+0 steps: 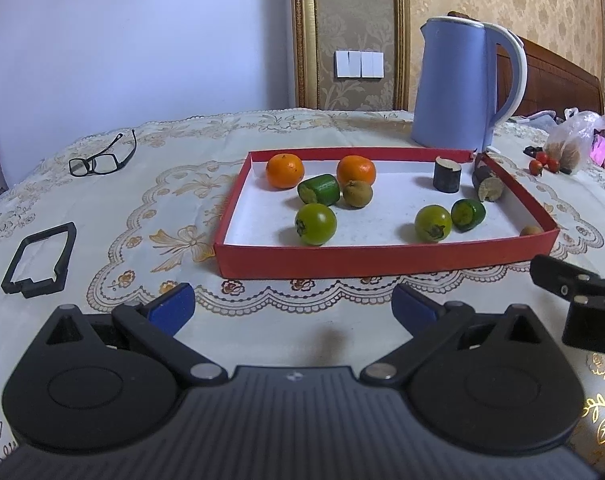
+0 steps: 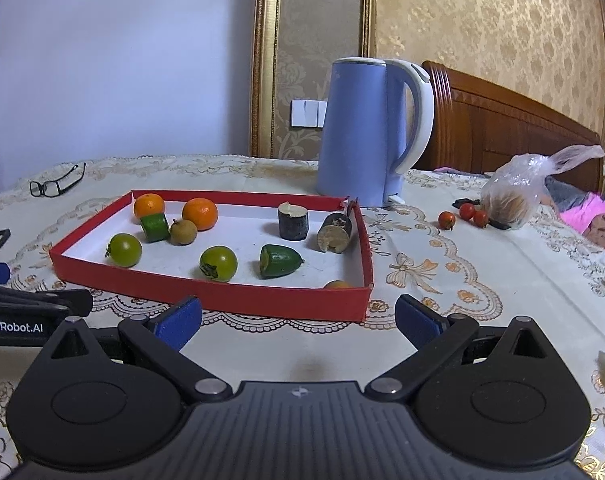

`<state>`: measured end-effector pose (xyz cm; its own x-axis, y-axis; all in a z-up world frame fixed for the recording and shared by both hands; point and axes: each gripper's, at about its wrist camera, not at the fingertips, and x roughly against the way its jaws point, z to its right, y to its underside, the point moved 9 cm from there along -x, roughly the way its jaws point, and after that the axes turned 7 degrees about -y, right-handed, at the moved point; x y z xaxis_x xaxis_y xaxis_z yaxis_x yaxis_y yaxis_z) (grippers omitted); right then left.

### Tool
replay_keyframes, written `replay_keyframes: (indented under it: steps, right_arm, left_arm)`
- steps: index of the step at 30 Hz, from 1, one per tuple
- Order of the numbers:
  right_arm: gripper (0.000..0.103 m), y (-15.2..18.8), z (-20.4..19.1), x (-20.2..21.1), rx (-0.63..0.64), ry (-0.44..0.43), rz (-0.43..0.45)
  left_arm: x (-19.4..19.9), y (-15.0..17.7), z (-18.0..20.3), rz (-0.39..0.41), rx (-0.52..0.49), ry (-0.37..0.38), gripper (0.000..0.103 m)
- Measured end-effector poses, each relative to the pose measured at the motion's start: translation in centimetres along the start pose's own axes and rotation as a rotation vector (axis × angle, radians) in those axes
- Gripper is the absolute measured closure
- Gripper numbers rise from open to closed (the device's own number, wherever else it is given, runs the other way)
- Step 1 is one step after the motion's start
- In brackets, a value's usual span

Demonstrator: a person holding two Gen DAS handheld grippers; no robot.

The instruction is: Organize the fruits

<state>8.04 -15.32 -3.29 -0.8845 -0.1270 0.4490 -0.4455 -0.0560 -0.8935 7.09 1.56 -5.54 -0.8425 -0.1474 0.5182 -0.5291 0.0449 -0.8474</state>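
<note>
- Tray [image 1: 382, 260]: holds oranges [image 1: 285, 171], green fruit; cherry tomatoes [image 2: 466, 212] outside, likely next.
- Left hand-held gripper [image 1: 293, 307], right hand-held gripper [image 2: 298, 320]: both wide, empty, short of tray.

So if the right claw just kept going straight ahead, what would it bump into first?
Probably the red tray: its near wall lies straight ahead of the open right claw, with only bare tablecloth between. If it travelled higher, it might pass over the wall; height is unclear.
</note>
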Motion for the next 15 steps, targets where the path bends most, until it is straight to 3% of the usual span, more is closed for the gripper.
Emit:
replay_keyframes:
  steps: [4, 7, 13, 15]
  right_arm:
    - [0.0, -0.8, 2.3, -0.3, 0.081, 0.08, 0.031]
    - [0.0, -1.4, 8.2, -2.9, 0.115, 0.225, 0.0]
    - [0.0, -0.8, 20.7, -10.1, -0.015, 0.37, -0.19]
    - [0.0, -1.3, 22.5, -10.4, -0.137, 0.302, -0.146]
  left_arm:
    - [-0.1, 0.3, -0.2, -0.001, -0.026, 0.0, 0.0]
    - [-0.2, 0.3, -1.0, 0.004, -0.022, -0.013, 0.0]
    - [-0.6, -0.2, -1.9, 0.004, 0.008, -0.022, 0.0]
    - [-0.9, -0.2, -1.9, -0.002, 0.012, -0.024, 0.0]
